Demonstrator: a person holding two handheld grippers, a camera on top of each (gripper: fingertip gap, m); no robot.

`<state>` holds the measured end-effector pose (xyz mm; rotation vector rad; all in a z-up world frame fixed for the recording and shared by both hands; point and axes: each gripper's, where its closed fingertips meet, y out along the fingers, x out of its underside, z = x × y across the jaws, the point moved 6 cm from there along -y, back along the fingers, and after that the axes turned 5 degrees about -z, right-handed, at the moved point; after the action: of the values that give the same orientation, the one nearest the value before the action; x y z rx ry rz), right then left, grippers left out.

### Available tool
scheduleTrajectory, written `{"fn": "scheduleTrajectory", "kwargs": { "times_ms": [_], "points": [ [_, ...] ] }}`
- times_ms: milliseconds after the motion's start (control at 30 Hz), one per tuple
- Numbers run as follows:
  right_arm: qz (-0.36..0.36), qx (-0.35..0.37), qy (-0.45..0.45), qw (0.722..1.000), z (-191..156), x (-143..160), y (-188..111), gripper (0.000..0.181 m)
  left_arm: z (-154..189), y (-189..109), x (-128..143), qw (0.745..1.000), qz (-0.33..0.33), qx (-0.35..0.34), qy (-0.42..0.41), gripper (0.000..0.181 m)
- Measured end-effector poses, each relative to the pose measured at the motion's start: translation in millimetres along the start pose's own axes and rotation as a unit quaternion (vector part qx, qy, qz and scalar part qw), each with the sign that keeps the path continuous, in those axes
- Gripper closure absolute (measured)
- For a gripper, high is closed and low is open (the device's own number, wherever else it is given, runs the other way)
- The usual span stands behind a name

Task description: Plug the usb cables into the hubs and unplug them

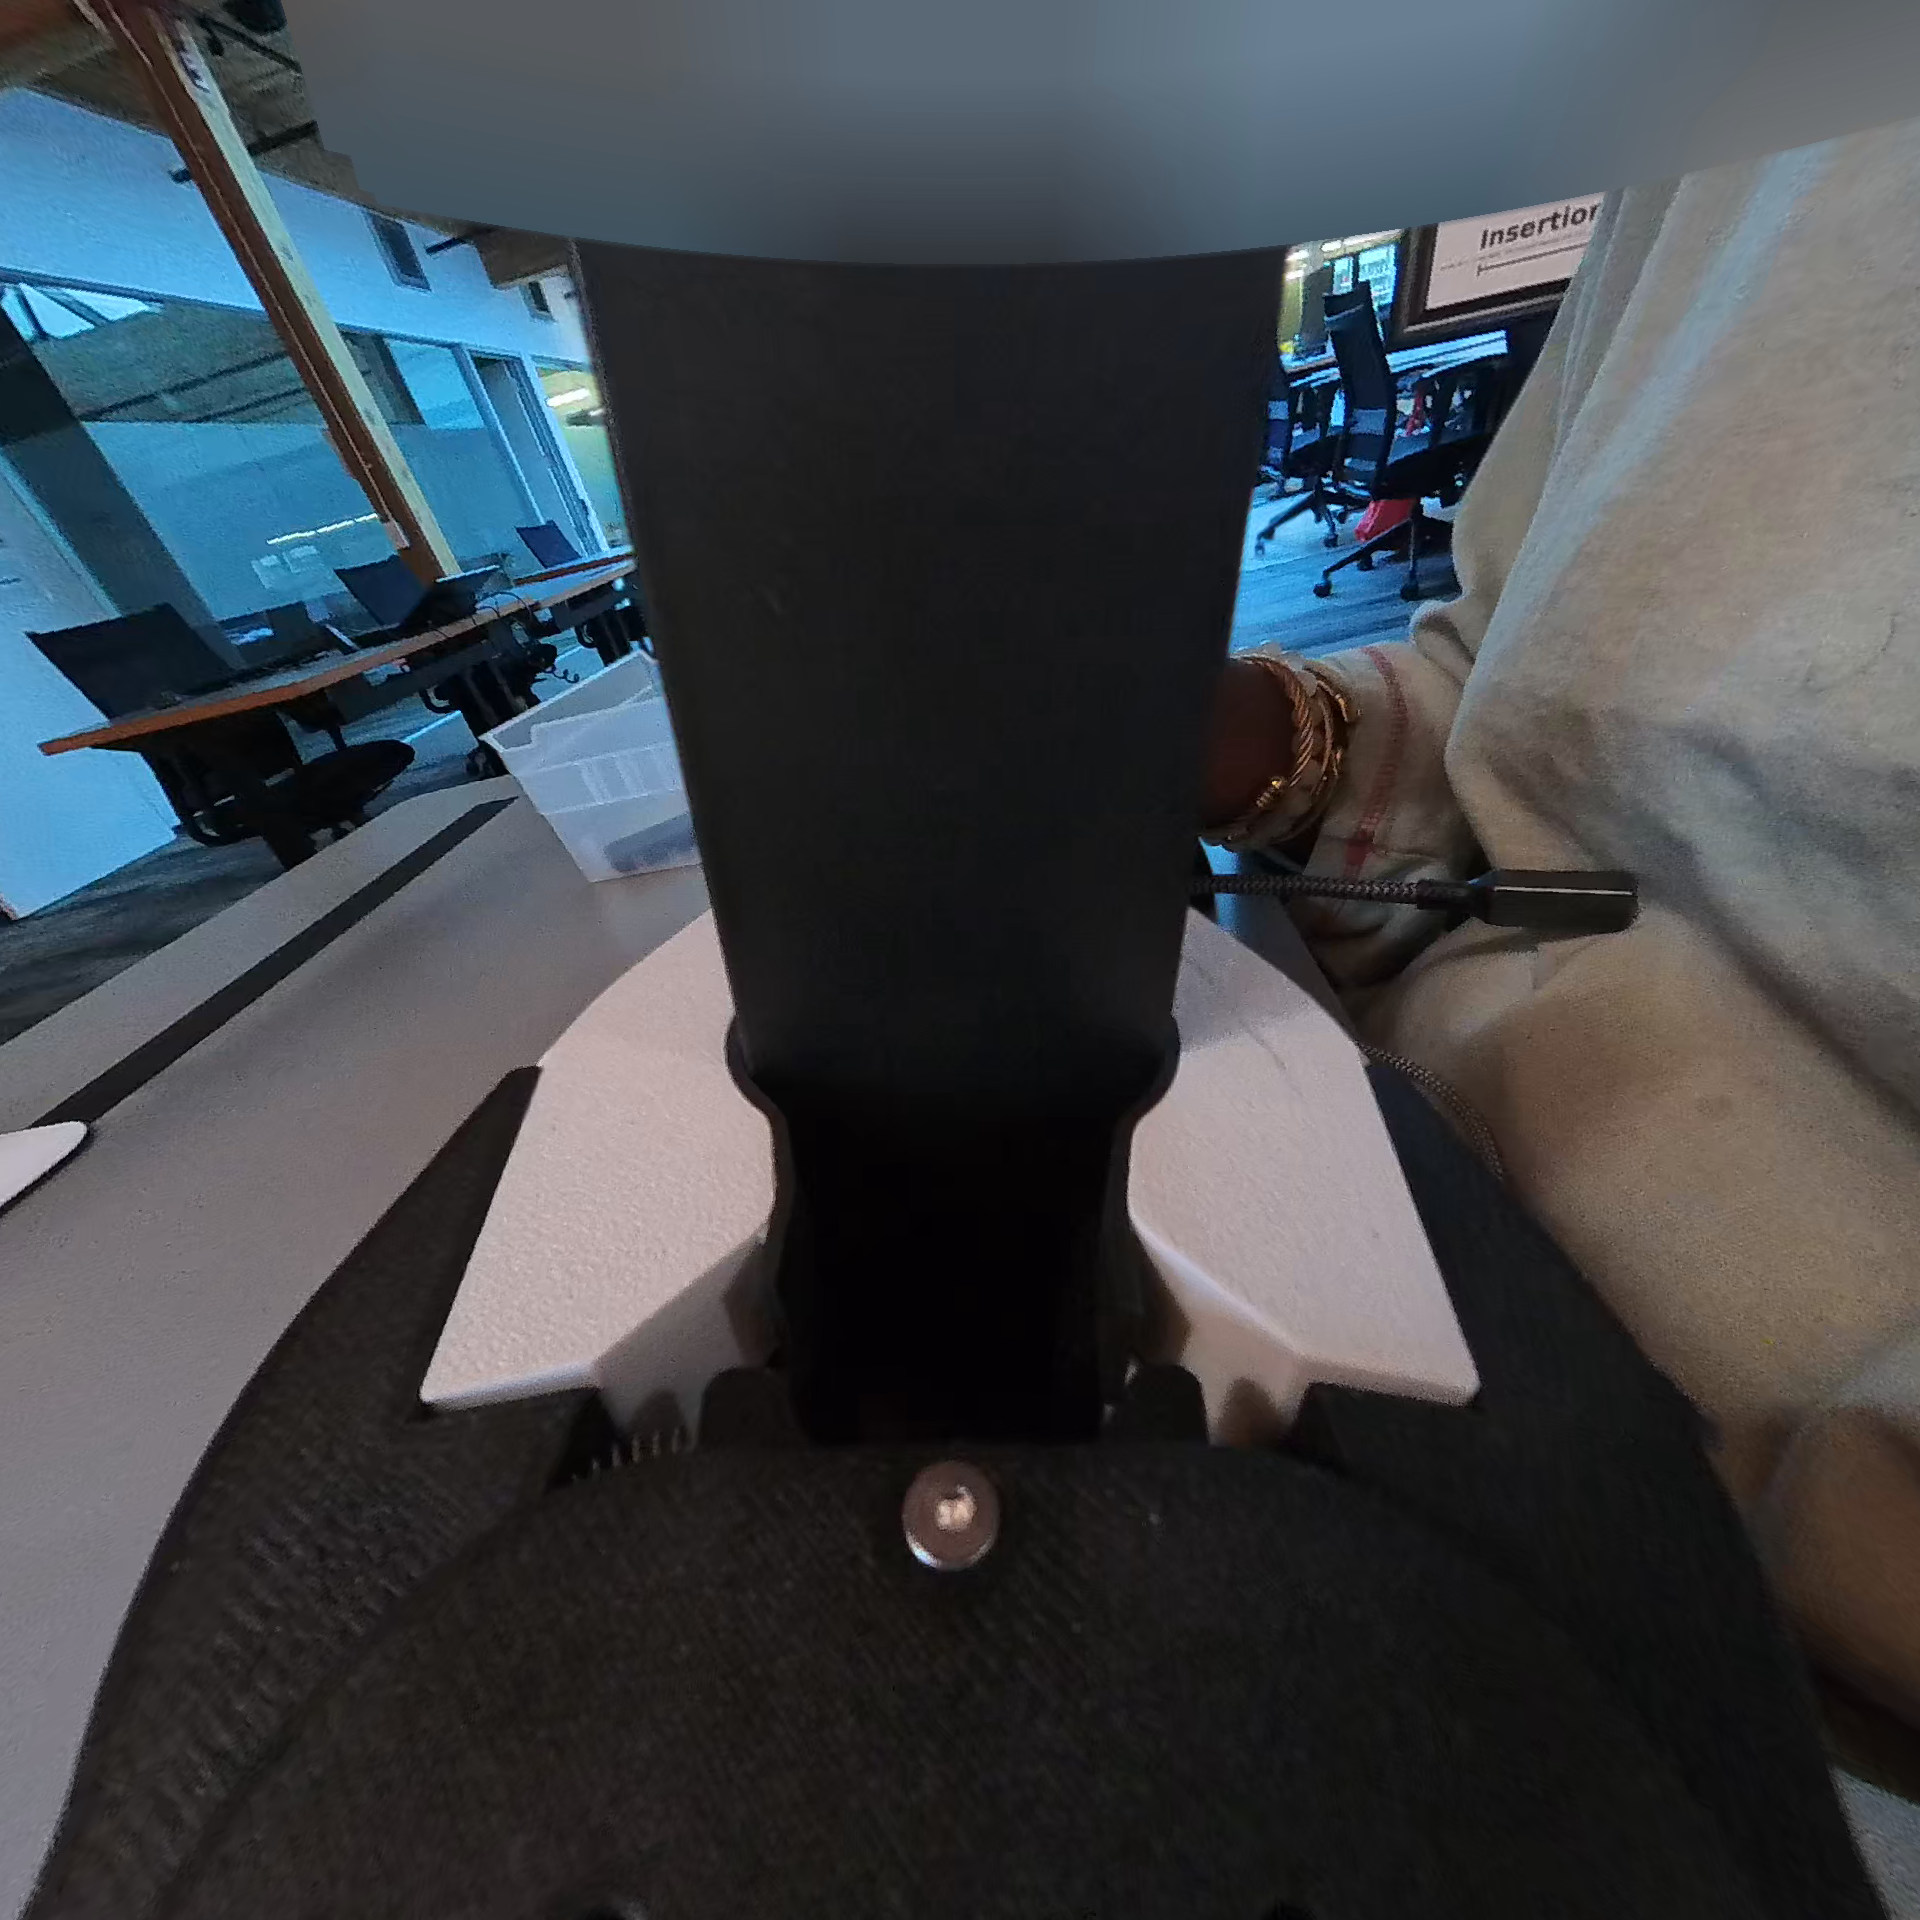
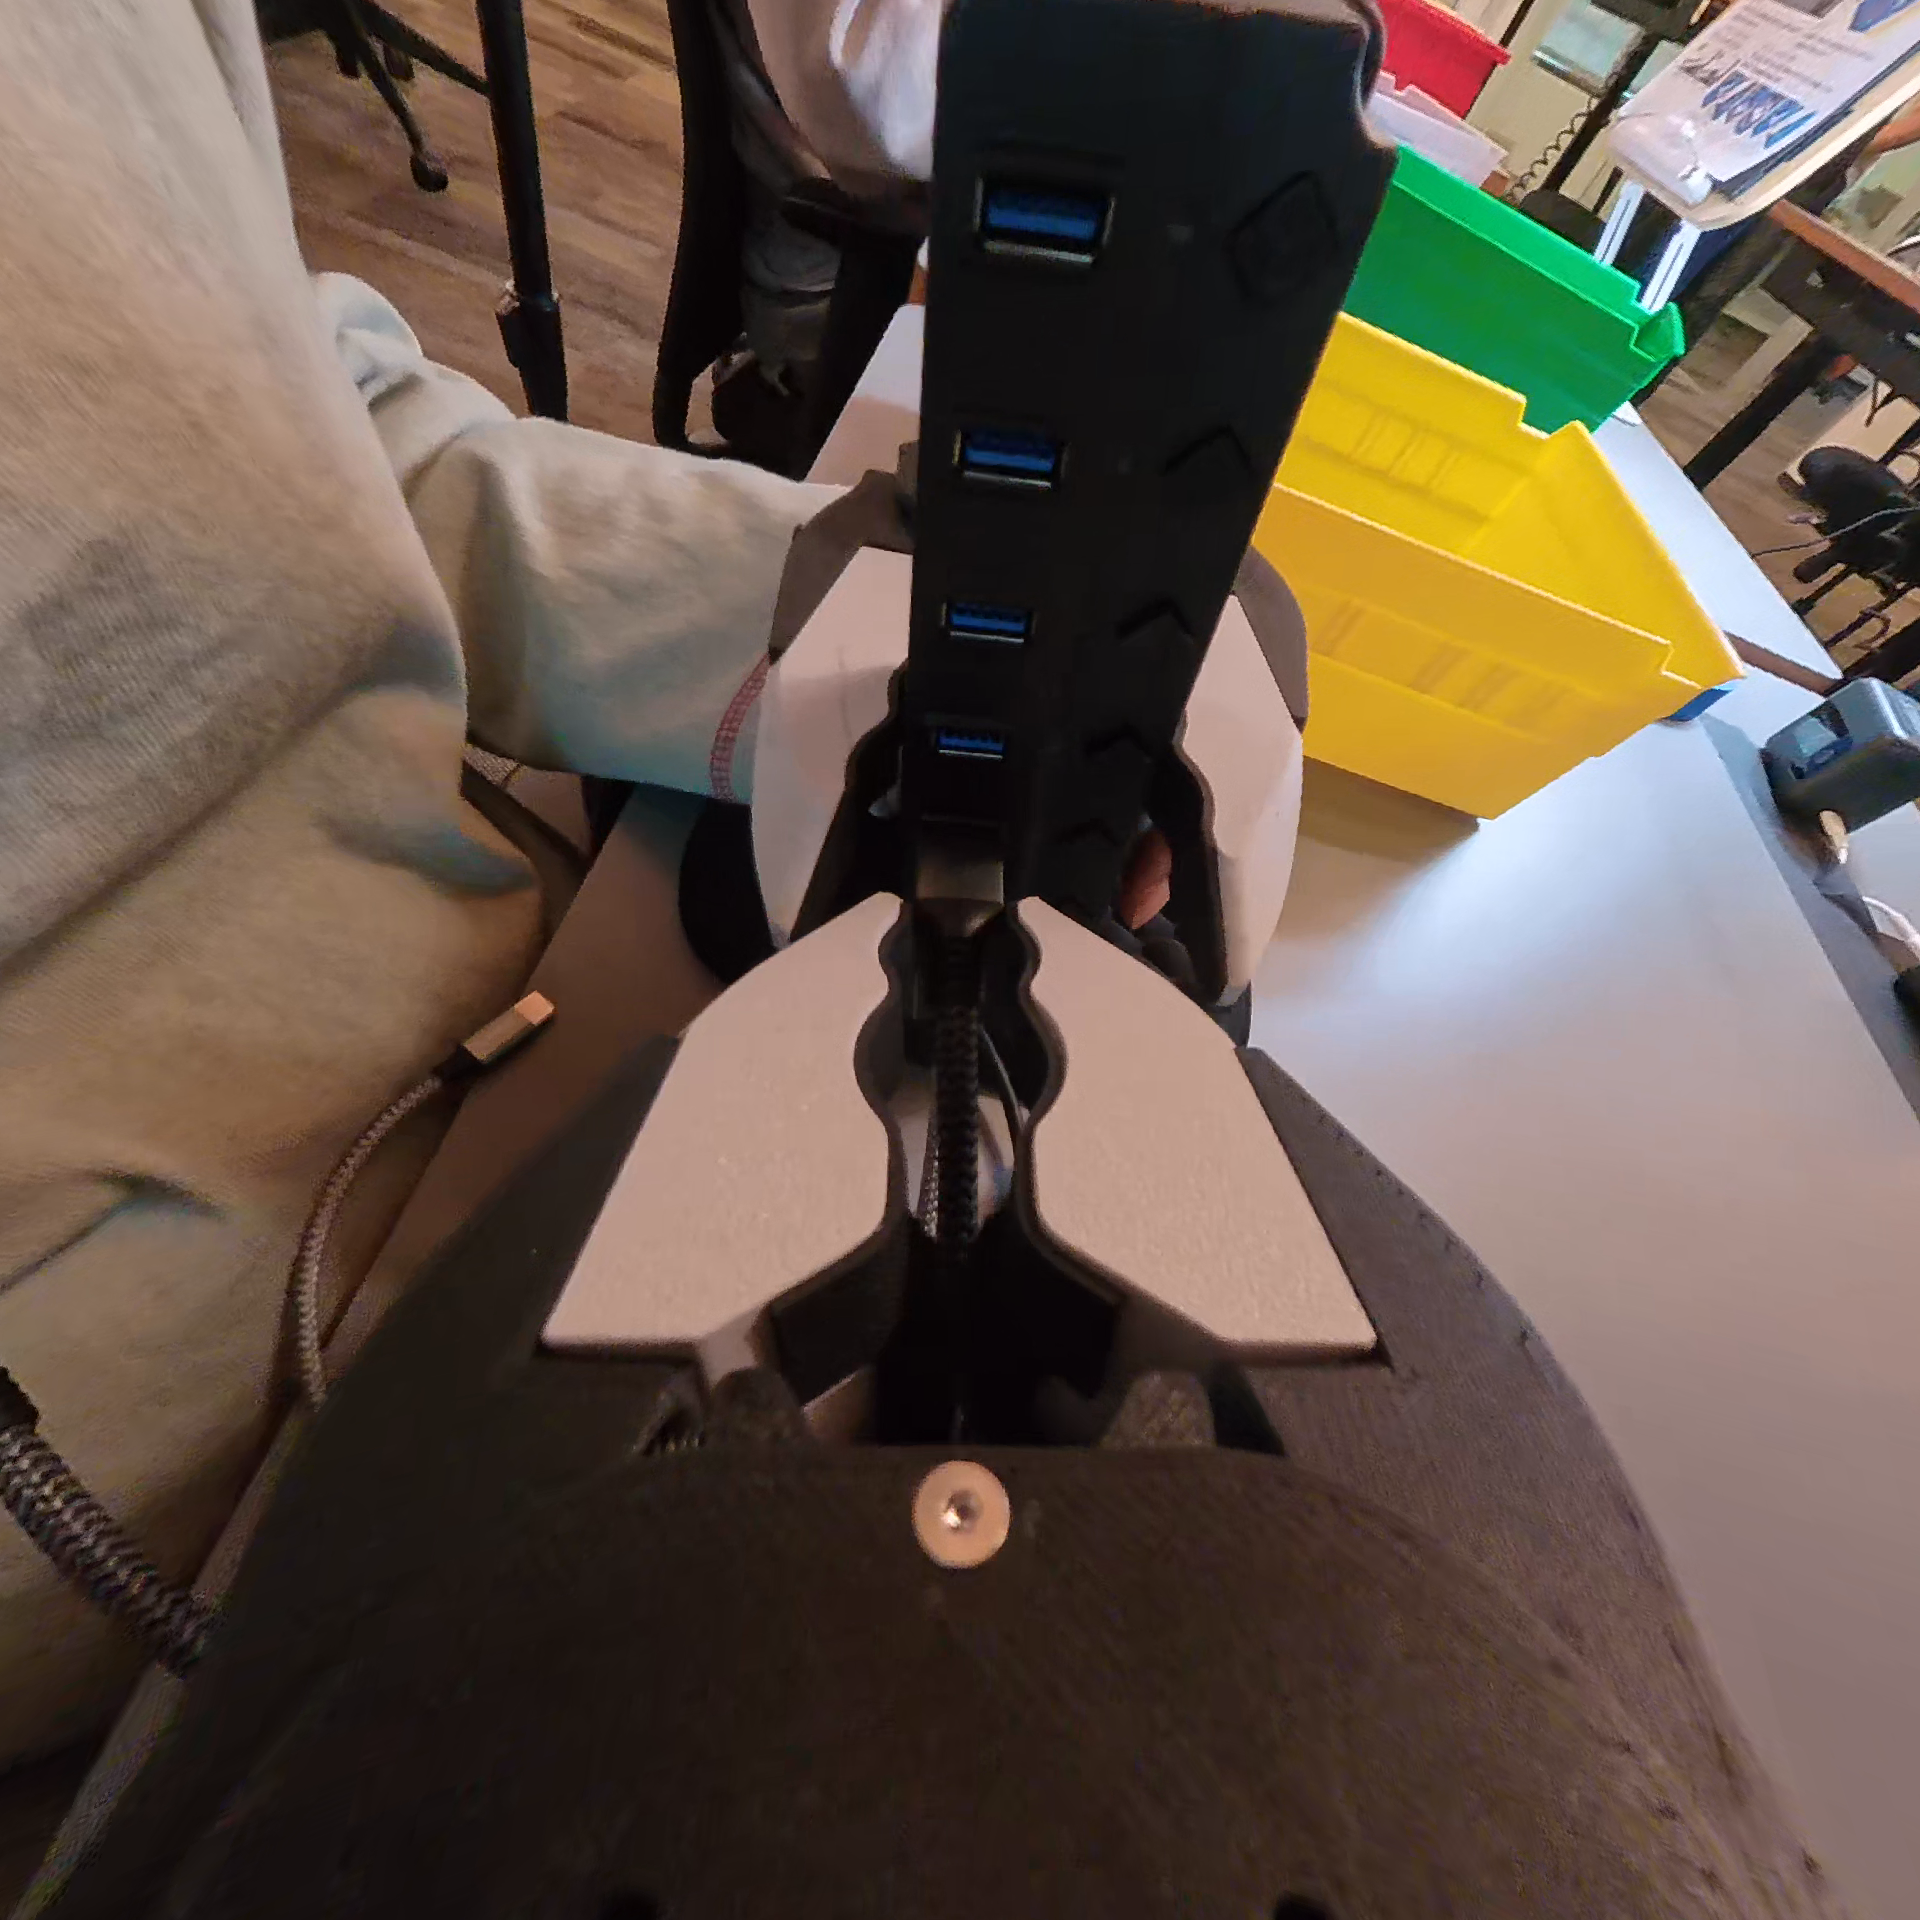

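Right wrist view: hub [image 2: 1132, 436] upright at frame centre, ports stacked along its left side. Below it, cable [image 2: 956, 1122] between the right gripper [image 2: 961, 997] fingers, plug at the hub's lowest end. Two bins [image 2: 1475, 644] to the right on the table [image 2: 1507, 1195] (one behind the other). Sleeve [image 2: 582, 623] at left.

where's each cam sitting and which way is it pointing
Left wrist view: on the left hand-held gripper, looking forward along the blank back of the black hub it clamps; a pale sleeve and wrist show right.
Right wrist view: on the right hand-held gripper, facing the hub's blue-port side, clamping a braided cable plugged into it; the left hand-held gripper is behind.
Shared: hub, sleeve, grey table.
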<state>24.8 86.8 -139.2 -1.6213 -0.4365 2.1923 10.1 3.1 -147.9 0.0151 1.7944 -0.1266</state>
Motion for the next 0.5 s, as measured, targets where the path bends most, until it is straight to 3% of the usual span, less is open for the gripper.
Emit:
{"fn": "scheduleTrajectory", "kwargs": {
  "times_ms": [167, 333, 500],
  "points": [
    [-0.011, -0.040, -0.023, 0.999, 5.9, 6.1, -4.0, 0.166, -0.3, 6.6, 5.4, 0.999, -0.034, -0.006, -0.001, 0.116],
    [-0.020, -0.008, -0.009, 1.000, 0.6, 6.3, -4.2, 0.165, -1.1, 5.3, 7.3, 0.999, -0.044, -0.006, -0.005, 0.116],
    [-0.029, -0.036, -0.028, 0.999, 0.1, 12.0, -8.2, 0.165, 2.3, 12.2, 11.8, 0.997, -0.078, 0.004, 0.006, 0.117]
  ]
}}
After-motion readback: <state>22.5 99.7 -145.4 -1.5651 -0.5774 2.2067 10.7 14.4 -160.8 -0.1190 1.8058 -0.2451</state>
